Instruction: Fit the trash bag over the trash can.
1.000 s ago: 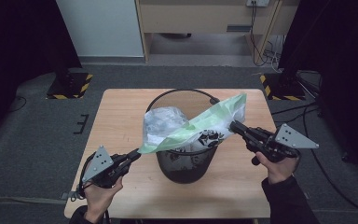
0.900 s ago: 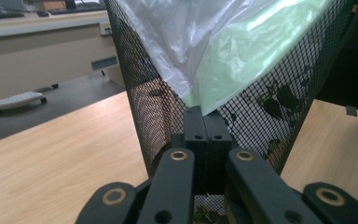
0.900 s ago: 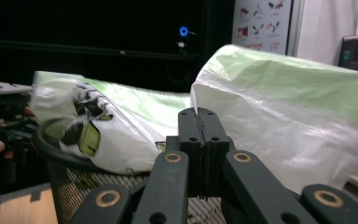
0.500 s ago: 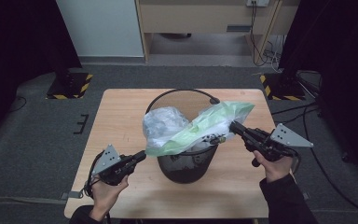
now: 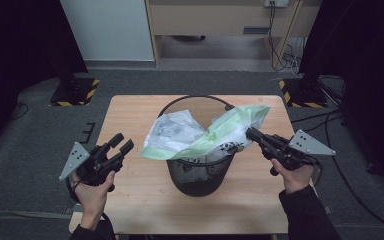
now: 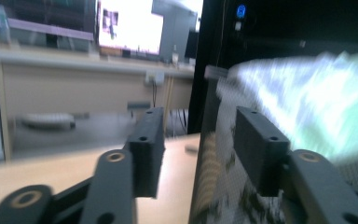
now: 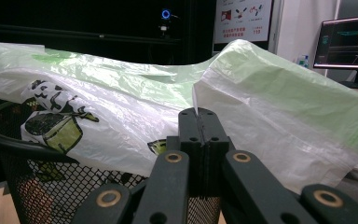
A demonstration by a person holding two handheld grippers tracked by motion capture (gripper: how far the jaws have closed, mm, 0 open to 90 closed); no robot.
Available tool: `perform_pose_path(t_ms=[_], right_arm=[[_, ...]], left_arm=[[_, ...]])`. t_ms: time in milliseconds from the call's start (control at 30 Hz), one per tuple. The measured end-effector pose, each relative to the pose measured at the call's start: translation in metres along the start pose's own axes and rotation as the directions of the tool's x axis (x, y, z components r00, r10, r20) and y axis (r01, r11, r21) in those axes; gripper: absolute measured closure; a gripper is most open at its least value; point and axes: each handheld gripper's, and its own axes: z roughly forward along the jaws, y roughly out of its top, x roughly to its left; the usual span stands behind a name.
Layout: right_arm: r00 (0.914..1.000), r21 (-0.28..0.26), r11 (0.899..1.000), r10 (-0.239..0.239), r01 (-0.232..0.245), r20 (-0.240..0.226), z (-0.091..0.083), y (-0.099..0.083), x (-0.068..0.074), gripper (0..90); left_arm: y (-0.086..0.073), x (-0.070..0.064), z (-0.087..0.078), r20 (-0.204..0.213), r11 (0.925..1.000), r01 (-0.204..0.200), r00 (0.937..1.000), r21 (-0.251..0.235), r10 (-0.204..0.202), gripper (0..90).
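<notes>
Jaws first. Your right gripper (image 5: 252,134) is closed flat, pad against pad, with a fold of the plastic bag (image 5: 207,134) pinched between them; the right gripper view shows the film coming up out of the seam. Your left gripper (image 5: 121,143) stands wide apart with nothing between the pads, and the left gripper view shows clear air in the gap.

Landmark: the bin (image 5: 199,172), black wire mesh, upright at the middle of the table (image 5: 130,200).

- Bag: draped across the top of the bin, white and green, slack, not tucked in. Its right end sits at the bin's right rim, in your right grip. Its left end hangs loose, out past the bin's left rim.
- Left gripper: off to the left of the bin and apart from it, jaws pointing toward the mesh wall and the loose bag edge.
- Right gripper: just beside the bin's right rim, level with the top.

Step in hand, as judged: lining the bin. One side of the bag is held; the other side has no grip on it.

Next move calls for: bring your left gripper in to the loose edge left of the bin, close on a single layer of film, then spread the mouth and pull it over the rim. Watch for slip; thin film may slide out of a shallow pinch.
</notes>
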Motion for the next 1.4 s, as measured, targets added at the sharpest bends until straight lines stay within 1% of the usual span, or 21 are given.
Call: perform_pose_path(t_ms=[100, 133, 167, 200, 233, 267, 333, 400, 433, 533, 633, 700, 800, 933, 1000, 1067, 1100, 1133, 1167, 1300, 1400], right_arm=[[1.0000, -0.001, 1.000, -0.002, 0.002, -0.002, 0.001, 0.001, 0.000, 90.0], [1.0000, -0.001, 1.000, -0.002, 0.002, -0.002, 0.002, 0.001, 0.000, 90.0], [1.0000, -0.001, 1.000, -0.002, 0.002, -0.002, 0.002, 0.001, 0.000, 90.0], [1.0000, -0.001, 1.000, -0.004, 0.004, -0.002, 0.002, 0.001, 0.000, 90.0], [1.0000, -0.002, 1.000, -0.007, 0.007, 0.000, 0.002, 0.001, -0.001, 90.0], [1.0000, -0.001, 1.000, -0.008, 0.008, 0.001, 0.002, 0.001, -0.001, 90.0], [0.9999, -0.002, 1.000, -0.010, 0.010, 0.004, 0.003, 0.002, -0.002, 90.0], [0.9999, -0.001, 1.000, -0.014, 0.014, 0.005, 0.004, 0.002, -0.002, 90.0], [0.9999, -0.001, 1.000, -0.014, 0.014, 0.005, 0.004, 0.002, -0.002, 90.0], [0.9999, -0.002, 1.000, -0.013, 0.013, 0.006, 0.005, 0.003, -0.002, 90.0], [0.9999, -0.002, 1.000, -0.015, 0.016, 0.007, 0.005, 0.003, -0.002, 90.0], [0.9998, -0.003, 1.000, -0.017, 0.017, 0.007, 0.005, 0.003, -0.003, 90.0], [0.9998, -0.004, 1.000, -0.018, 0.018, 0.006, 0.005, 0.003, -0.003, 90.0], [0.9999, -0.009, 1.000, -0.013, 0.013, 0.009, 0.007, 0.004, -0.002, 90.0], [0.9999, -0.009, 1.000, -0.013, 0.013, 0.010, 0.007, 0.005, -0.002, 90.0], [0.9998, -0.014, 1.000, -0.017, 0.017, 0.011, 0.008, 0.006, -0.002, 90.0], [0.9998, -0.015, 1.000, -0.016, 0.016, 0.012, 0.008, 0.006, -0.002, 90.0], [0.9997, -0.017, 1.000, -0.019, 0.019, 0.014, 0.009, 0.006, -0.002, 89.9], [0.9997, -0.018, 1.000, -0.020, 0.020, 0.014, 0.010, 0.007, -0.002, 89.7], [0.9996, -0.020, 1.000, -0.020, 0.020, 0.020, 0.010, 0.007, -0.002, 89.7], [0.9995, -0.021, 1.000, -0.022, 0.022, 0.022, 0.009, 0.007, -0.003, 89.7]], left_arm=[[0.016, -0.013, 0.007, 0.049, 0.9987, -0.020, 0.9985, -0.048, 0.022, 47.7], [0.023, -0.025, 0.015, 0.089, 0.9980, -0.038, 0.9952, -0.052, 0.042, 47.1], [0.023, -0.025, 0.015, 0.089, 0.9980, -0.038, 0.9952, -0.052, 0.042, 46.4], [0.025, -0.031, 0.020, 0.116, 0.9978, -0.037, 0.9923, -0.054, 0.043, 46.4], [0.027, -0.037, 0.024, 0.143, 0.9981, -0.039, 0.9887, -0.048, 0.046, 46.0], [0.028, -0.045, 0.030, 0.162, 0.9974, -0.057, 0.9847, -0.044, 0.064, 45.0], [0.031, -0.055, 0.035, 0.203, 0.9973, -0.059, 0.9769, -0.043, 0.067, 44.6], [0.036, -0.068, 0.040, 0.221, 0.9943, -0.096, 0.9696, -0.047, 0.104, 43.4], [0.038, -0.074, 0.041, 0.238, 0.9925, -0.110, 0.9639, -0.054, 0.119, 43.1], [0.044, -0.090, 0.046, 0.266, 0.9900, -0.132, 0.9537, -0.049, 0.141, 41.1], [0.045, -0.100, 0.053, 0.285, 0.9915, -0.130, 0.9502, -0.006, 0.126, 40.6], [0.043, -0.102, 0.059, 0.293, 0.9899, -0.139, 0.9480, 0.031, 0.123, 40.9], [0.039, -0.104, 0.063, 0.334, 0.9897, -0.131, 0.9366, 0.057, 0.105, 43.8], [0.034, -0.108, 0.065, 0.393, 0.9896, -0.123, 0.9157, 0.074, 0.084, 45.0], [0.033, -0.110, 0.065, 0.410, 0.9894, -0.120, 0.9088, 0.082, 0.076, 44.6], [0.031, -0.112, 0.064, 0.417, 0.9887, -0.118, 0.9061, 0.093, 0.069, 43.6], [0.030, -0.113, 0.063, 0.427, 0.9892, -0.109, 0.9027, 0.098, 0.057, 43.2], [0.029, -0.114, 0.063, 0.427, 0.9896, -0.104, 0.9028, 0.100, 0.052, 43.2], [0.028, -0.115, 0.062, 0.421, 0.9890, -0.105, 0.9055, 0.104, 0.052, 43.4], [0.025, -0.115, 0.060, 0.423, 0.9902, -0.087, 0.9056, 0.109, 0.033, 43.9], [0.026, -0.115, 0.055, 0.415, 0.9927, -0.076, 0.9095, 0.094, 0.030, 43.9]])
